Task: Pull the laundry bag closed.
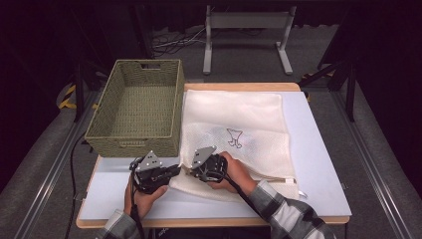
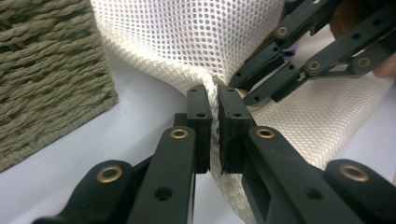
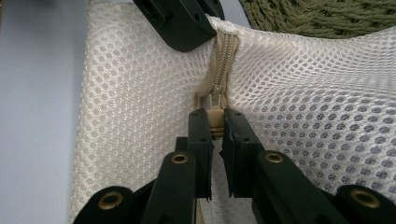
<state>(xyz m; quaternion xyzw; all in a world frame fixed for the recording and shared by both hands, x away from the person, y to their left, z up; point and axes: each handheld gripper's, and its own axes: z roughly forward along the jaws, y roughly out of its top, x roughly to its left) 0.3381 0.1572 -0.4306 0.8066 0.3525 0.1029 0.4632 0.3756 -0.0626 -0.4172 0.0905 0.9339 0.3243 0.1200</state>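
A white mesh laundry bag (image 1: 239, 109) with a small dark drawing on it lies flat on the table. Both grippers meet at its near left corner. My left gripper (image 2: 214, 93), coming from the left (image 1: 174, 170), is shut on the bag's mesh edge (image 2: 215, 140) right at the end of the zipper. My right gripper (image 3: 215, 116) faces it from the right (image 1: 195, 170) and is shut on the beige zipper pull (image 3: 215, 123). The beige zipper (image 3: 223, 56) runs from the pull toward the left gripper's jaw. The right gripper's black linkage (image 2: 299, 60) crosses the left gripper view at upper right.
An olive woven basket (image 1: 130, 144) stands with nothing in it on the table's left side, close beside the bag and just beyond the left gripper; its wall (image 2: 42, 70) is near the jaws. The pale table top (image 1: 321, 164) shows bare right of the bag. A metal stand (image 1: 246, 22) stands on the floor behind.
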